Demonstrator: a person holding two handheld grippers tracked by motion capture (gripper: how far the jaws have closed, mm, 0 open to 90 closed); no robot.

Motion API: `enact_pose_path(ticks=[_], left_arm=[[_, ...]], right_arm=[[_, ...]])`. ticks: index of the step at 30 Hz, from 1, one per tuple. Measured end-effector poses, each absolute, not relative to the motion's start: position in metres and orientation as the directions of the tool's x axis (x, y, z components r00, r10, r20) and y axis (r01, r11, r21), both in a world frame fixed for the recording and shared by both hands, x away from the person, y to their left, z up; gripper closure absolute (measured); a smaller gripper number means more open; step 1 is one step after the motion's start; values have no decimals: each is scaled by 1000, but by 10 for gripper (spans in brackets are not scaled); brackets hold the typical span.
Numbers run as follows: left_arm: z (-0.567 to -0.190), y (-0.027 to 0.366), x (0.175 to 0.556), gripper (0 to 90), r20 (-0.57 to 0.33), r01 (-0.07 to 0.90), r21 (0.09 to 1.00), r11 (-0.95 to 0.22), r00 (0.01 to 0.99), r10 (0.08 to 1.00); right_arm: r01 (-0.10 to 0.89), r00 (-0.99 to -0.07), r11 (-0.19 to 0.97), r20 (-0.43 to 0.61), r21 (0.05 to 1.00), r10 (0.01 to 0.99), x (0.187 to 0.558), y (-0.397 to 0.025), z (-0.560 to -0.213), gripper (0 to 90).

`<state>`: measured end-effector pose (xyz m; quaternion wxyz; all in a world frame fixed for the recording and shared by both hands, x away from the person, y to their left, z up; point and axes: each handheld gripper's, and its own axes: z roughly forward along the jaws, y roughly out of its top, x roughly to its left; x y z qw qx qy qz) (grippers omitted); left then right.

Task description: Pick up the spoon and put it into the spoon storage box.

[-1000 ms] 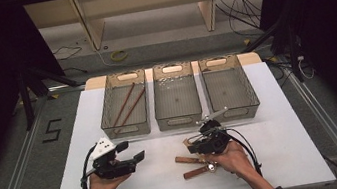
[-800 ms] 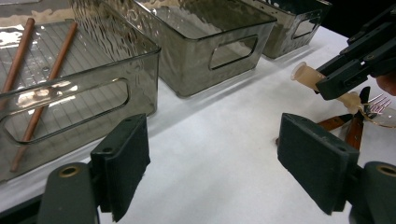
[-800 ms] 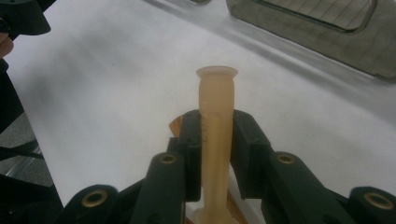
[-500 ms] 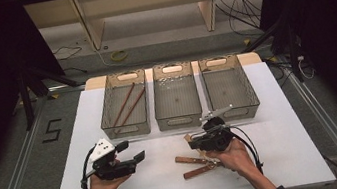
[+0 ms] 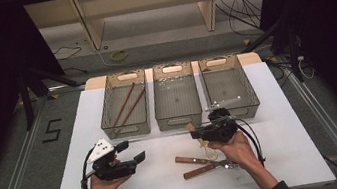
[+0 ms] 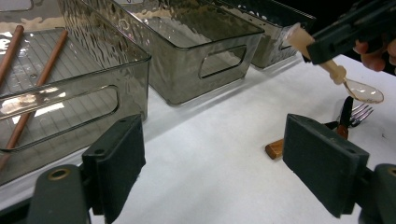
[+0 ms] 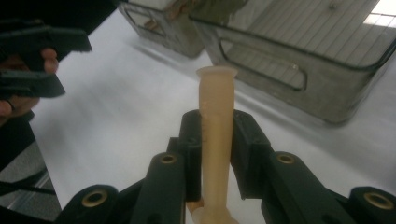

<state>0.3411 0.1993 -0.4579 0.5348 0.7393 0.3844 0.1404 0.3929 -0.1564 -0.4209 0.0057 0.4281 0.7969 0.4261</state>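
The right gripper (image 7: 215, 140) clamps a translucent plastic spoon (image 7: 215, 140) by its handle, lifted above the table (image 5: 287, 122) near its front edge, just before the middle bin (image 5: 176, 96); the left gripper (image 5: 132, 152) hovers with jaws spread near the front-left corner, holding nothing.

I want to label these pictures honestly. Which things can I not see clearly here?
- Spoon, right gripper view: the bowl end is cut off by the bottom edge, between the right tongs.
- Fork, left gripper view: partly behind the left tongs' pad.
- Sticks, left gripper view: blurred through the ribbed wall of the bin.
- Middle bin, high view: small specks, too small to identify.
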Motion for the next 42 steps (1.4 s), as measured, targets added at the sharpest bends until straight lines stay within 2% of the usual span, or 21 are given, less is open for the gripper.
enact_pose_path(ticks=[21, 42], left_arm=[[-458, 200, 341, 203, -202, 413, 902, -129, 667, 717], [-458, 200, 340, 203, -198, 409, 903, -132, 668, 717]], right_arm=[[625, -604, 182, 322, 759, 729, 441, -165, -377, 758], [622, -564, 138, 318, 771, 762, 489, -150, -360, 756]])
